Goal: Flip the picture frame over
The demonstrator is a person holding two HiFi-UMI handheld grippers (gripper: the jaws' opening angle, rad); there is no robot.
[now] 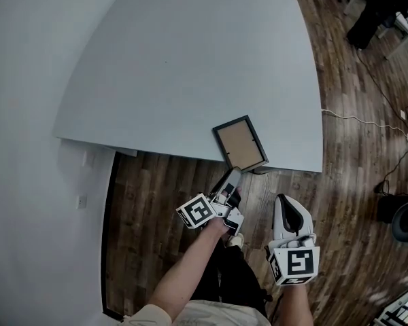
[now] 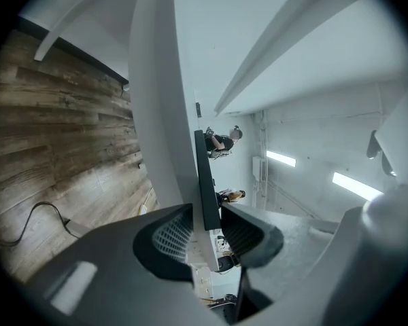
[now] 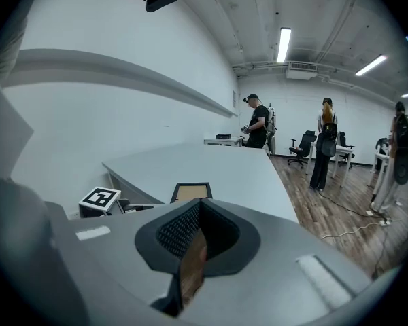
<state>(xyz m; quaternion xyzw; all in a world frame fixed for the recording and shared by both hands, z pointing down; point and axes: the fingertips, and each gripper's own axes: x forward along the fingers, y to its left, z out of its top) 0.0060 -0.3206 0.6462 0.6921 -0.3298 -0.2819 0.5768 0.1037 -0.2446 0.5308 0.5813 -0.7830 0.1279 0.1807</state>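
Picture frame (image 1: 240,143) lies flat at the near edge of the white table (image 1: 190,66), tan panel up, its near short end pinched between the pads of the left gripper (image 1: 232,176). That hold sits at the very end, so the frame may swivel or slip during lifting and drop to the wooden floor (image 1: 156,189). Its long axis runs ahead of those fingertips, leaning slightly left. The right gripper (image 1: 285,206) hangs clenched and empty, to their right and further back.

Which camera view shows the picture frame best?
The head view: the whole picture frame lies brown side up at the table edge. The left gripper view shows it edge-on inside the left tool; the right gripper view, small and foreshortened.
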